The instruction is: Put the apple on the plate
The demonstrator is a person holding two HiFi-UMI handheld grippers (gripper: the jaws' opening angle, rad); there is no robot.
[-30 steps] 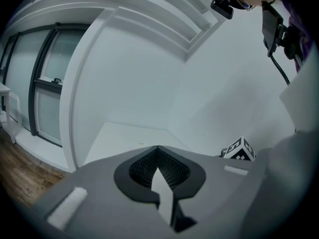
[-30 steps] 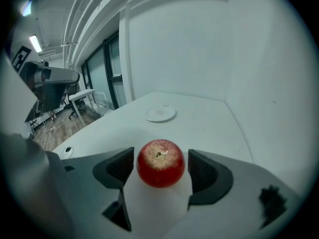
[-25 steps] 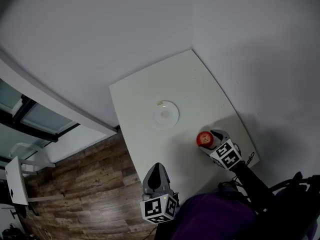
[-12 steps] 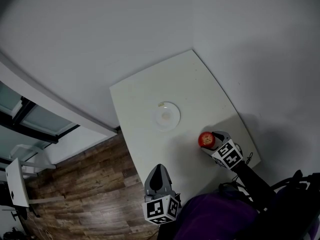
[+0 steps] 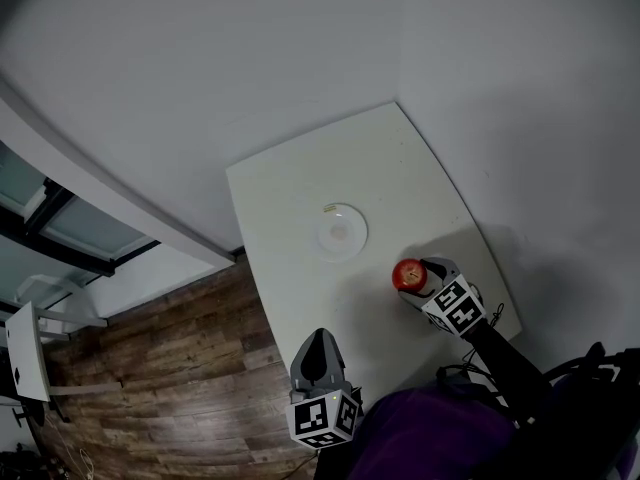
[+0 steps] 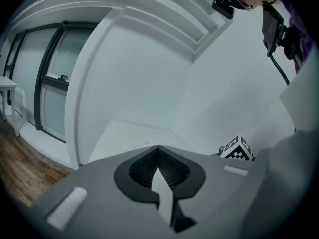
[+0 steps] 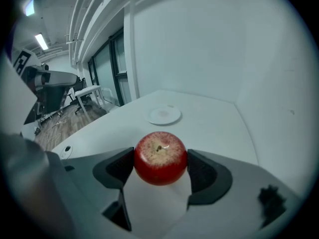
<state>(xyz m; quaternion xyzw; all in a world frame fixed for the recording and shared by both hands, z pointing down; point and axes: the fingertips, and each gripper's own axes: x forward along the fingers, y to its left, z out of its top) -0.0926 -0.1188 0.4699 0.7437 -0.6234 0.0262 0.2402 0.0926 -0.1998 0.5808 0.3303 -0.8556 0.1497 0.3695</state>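
Plate (image 5: pixel 341 233) on table (image 5: pixel 290 183) (apple (image 5: pixel 407 274) nearer, right)

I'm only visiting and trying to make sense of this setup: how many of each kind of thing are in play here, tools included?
Apple: 1
Plate: 1
Table: 1
Hand-held gripper: 2, the left hand-held gripper shut and empty, the right hand-held gripper shut on the apple
Total: 5
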